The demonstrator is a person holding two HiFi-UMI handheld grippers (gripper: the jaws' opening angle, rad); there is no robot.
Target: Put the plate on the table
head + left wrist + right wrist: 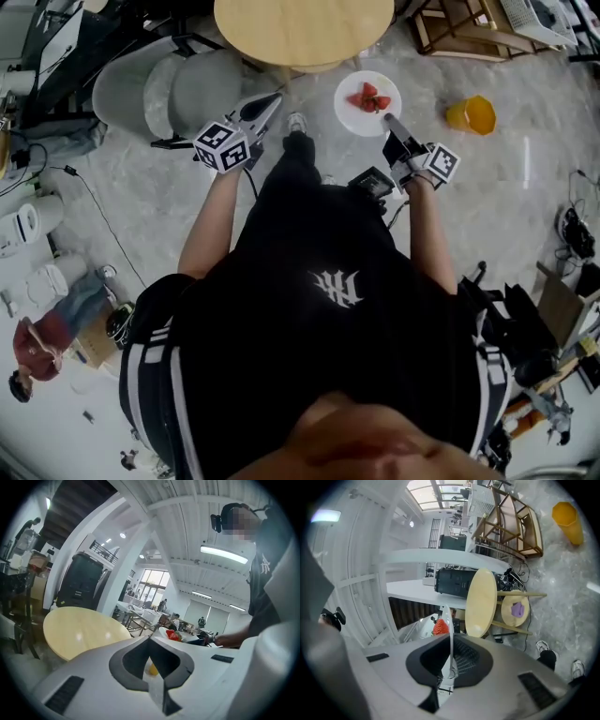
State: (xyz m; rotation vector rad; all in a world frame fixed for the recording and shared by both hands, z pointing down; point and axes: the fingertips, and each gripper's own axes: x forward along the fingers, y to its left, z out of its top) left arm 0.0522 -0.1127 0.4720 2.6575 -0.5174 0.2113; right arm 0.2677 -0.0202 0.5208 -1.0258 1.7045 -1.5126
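A white plate [361, 117] with red strawberries [369, 97] hangs above the floor, just in front of the round wooden table [305, 28]. My right gripper [392, 124] is shut on the plate's near rim. In the right gripper view the plate [446, 616] shows edge-on between the jaws, with a strawberry [439, 626] beside it and the table [482, 603] beyond. My left gripper [270, 105] is held to the left of the plate, its jaws together and holding nothing. The left gripper view shows the table [79, 630] and, further right, the plate [164, 632].
A grey chair [178, 89] stands left of the table. An orange container [472, 114] lies on the marble floor to the right. Wooden frames [469, 28] sit at the back right. A stool with a purple item [517, 609] stands beside the table.
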